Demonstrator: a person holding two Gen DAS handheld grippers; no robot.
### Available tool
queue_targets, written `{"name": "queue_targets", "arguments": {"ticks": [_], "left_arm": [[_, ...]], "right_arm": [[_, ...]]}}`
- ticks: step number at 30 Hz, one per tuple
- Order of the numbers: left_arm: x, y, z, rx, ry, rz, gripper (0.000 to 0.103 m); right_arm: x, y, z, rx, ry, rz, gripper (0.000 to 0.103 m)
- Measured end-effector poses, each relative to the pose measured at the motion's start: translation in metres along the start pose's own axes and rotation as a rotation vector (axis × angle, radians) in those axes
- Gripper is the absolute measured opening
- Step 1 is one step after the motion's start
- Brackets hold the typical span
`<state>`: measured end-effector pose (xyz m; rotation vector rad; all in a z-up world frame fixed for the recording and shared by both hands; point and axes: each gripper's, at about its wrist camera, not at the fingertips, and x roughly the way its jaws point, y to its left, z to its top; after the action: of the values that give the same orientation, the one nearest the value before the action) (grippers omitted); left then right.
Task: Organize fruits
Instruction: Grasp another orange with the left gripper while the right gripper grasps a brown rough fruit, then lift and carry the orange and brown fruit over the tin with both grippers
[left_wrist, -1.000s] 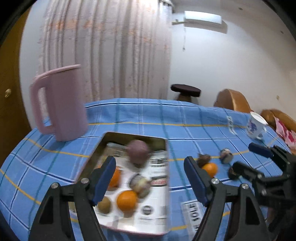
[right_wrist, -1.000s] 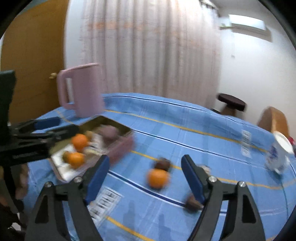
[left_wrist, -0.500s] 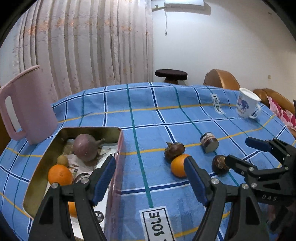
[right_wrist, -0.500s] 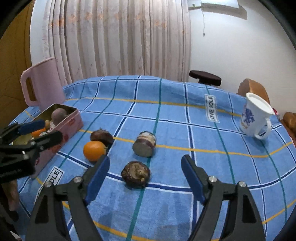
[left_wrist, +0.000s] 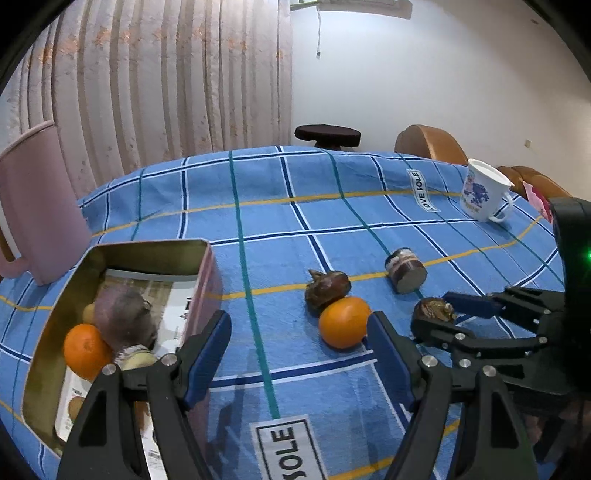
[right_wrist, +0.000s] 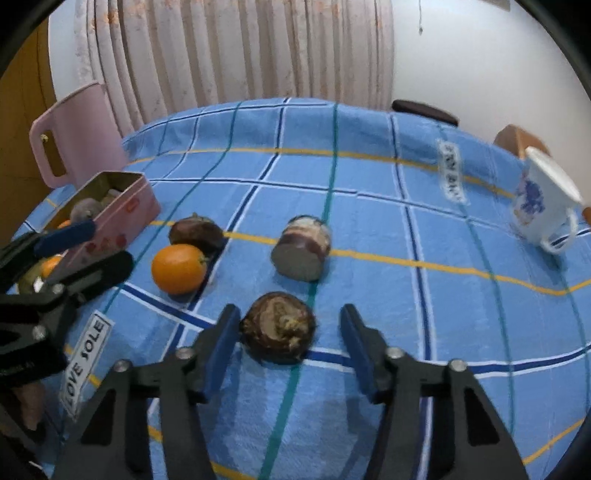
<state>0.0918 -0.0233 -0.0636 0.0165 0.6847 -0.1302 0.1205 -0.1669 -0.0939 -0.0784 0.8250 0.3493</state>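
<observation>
Straddling a brown round fruit (right_wrist: 279, 326), the right gripper (right_wrist: 286, 338) has just been closing, its right pad not yet touching. The left gripper (left_wrist: 299, 356) is held wide open and empty beside the orange (left_wrist: 344, 322).

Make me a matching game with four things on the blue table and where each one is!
Things:
1. orange
2. white mug
3. pink jug
4. brown round fruit

Places:
A. behind the tin box
B. between the right tongs' fingers
C. far right side of the table
D. next to a dark brown fruit, near the tin

Pairs: 1-D, 2-C, 3-A, 4-B
</observation>
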Motion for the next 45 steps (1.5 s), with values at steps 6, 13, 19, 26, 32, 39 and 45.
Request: {"name": "queue_targets", "arguments": {"ticks": [6,13,19,26,32,39,45], "left_arm": [[0.007,-0.006,0.001,0.004,0.022,-0.027,0.077],[0.021,-0.022,0.002,0.033,0.056,-0.048,0.077],[0.038,-0.026,0.002,0.02,0.129,-0.085,0.056],[0.042,-0.025,0.002,0.006,0.15,-0.117,0.041],[0.035,-0.03,0.001,0.037,0.121,-0.119,0.041],[0.025,-0.037,0.002,0.067,0.072,-0.102,0.041],[0.018,-0.037,0.002,0.07,0.03,-0.087,0.041]], "right_arm": [[-0.014,-0.005,-0.004,0.032,-0.061,-0.009,0.044],[-0.02,-0.015,-0.004,0.096,-0.089,-0.041,0.044],[-0.022,-0.011,-0.005,0.079,-0.1,-0.061,0.044],[-0.022,-0.012,-0.004,0.083,-0.1,-0.061,0.044],[-0.024,-0.011,-0.006,0.078,-0.116,-0.067,0.044],[-0.031,-0.01,-0.007,0.074,-0.149,-0.067,0.044],[-0.038,-0.008,-0.008,0.067,-0.184,-0.066,0.044]]}}
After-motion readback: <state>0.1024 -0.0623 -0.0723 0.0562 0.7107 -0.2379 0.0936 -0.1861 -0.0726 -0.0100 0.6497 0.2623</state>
